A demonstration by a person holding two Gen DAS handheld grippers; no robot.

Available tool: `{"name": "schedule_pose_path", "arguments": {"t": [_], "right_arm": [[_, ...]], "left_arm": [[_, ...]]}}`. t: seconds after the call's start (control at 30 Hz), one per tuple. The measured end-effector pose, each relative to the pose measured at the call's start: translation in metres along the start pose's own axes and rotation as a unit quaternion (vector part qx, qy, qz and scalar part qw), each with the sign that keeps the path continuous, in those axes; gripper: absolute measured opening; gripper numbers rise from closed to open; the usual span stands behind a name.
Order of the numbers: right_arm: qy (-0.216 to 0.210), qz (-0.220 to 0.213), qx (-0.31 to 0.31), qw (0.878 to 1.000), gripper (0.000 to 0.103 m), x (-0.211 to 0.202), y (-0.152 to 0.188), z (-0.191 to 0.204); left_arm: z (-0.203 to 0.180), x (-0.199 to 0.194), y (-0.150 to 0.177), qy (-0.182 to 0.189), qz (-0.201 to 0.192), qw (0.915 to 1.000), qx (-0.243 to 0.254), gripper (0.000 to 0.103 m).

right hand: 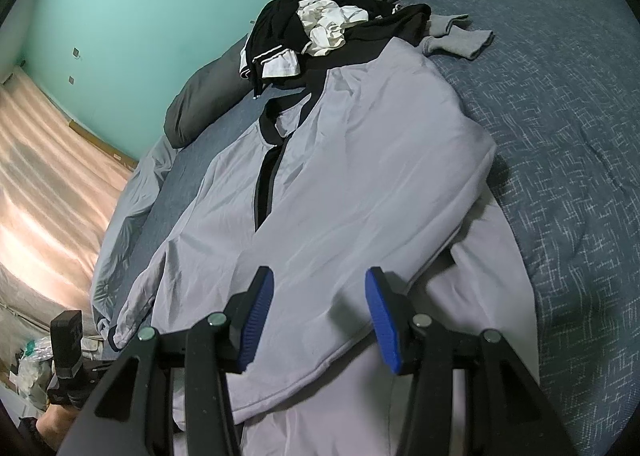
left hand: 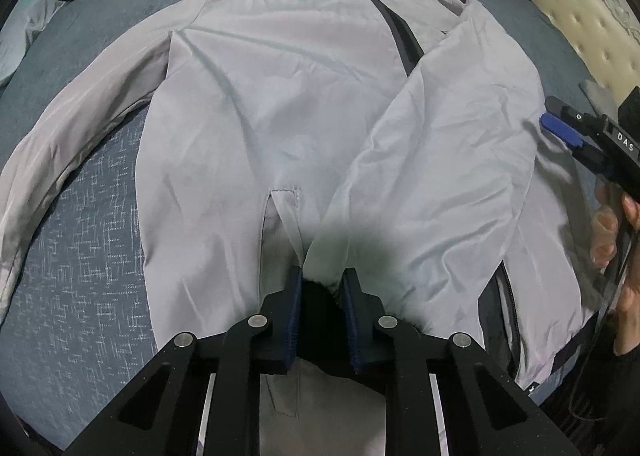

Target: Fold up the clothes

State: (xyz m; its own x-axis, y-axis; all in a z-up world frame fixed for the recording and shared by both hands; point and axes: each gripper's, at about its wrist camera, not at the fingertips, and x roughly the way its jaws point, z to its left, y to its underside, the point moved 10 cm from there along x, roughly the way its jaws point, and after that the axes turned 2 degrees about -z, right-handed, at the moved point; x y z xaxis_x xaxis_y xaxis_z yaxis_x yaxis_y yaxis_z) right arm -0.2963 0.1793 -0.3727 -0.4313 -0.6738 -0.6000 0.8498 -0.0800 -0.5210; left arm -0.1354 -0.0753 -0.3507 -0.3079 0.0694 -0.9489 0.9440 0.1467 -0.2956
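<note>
A light grey jacket point(left hand: 280, 95) with a black collar and zip lies front-up on a blue bedspread point(left hand: 80, 256). One of its sleeves point(left hand: 440, 135) is folded diagonally across the body. The dark cuff of that sleeve sits pinched between the pads of my left gripper point(left hand: 323, 292), low over the hem. The other sleeve point(left hand: 80, 127) stretches out to the left. My right gripper point(right hand: 320, 316) hovers open above the jacket point(right hand: 360, 175), nothing between its blue pads. It also shows at the right edge of the left wrist view as the right gripper point(left hand: 560, 123), held by a hand point(left hand: 616, 232).
A heap of black and white clothes point(right hand: 320, 27) lies beyond the collar, with grey socks point(right hand: 460, 35) beside it. A dark pillow point(right hand: 208, 103) runs along the teal wall. A beige tufted surface point(left hand: 592, 27) borders the bed's far right.
</note>
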Motion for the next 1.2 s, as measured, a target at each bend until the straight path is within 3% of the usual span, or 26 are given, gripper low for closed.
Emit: {"name": "schedule_pose_path", "arguments": {"t": [0.33,0.8,1.07,1.2], "right_arm": [[0.001,0.001,-0.002,1.0,0.048,0.002,0.0,0.002],[0.022,-0.021,0.013,0.999,0.048,-0.01,-0.017,-0.027],[0.089,-0.056,0.01,0.994,0.048,-0.041,-0.051,-0.075],[0.145,-0.043,-0.013,0.988,0.048,-0.041,-0.051,-0.092]], "left_arm": [[0.004,-0.011,0.007,-0.002,0.001,1.0,0.006,0.02],[0.038,-0.01,0.013,0.016,-0.027,0.9981,-0.053,0.018],[0.041,0.003,0.01,0.045,-0.057,0.995,-0.069,0.017],[0.043,0.006,0.008,0.06,-0.07,0.9925,-0.08,0.017]]}}
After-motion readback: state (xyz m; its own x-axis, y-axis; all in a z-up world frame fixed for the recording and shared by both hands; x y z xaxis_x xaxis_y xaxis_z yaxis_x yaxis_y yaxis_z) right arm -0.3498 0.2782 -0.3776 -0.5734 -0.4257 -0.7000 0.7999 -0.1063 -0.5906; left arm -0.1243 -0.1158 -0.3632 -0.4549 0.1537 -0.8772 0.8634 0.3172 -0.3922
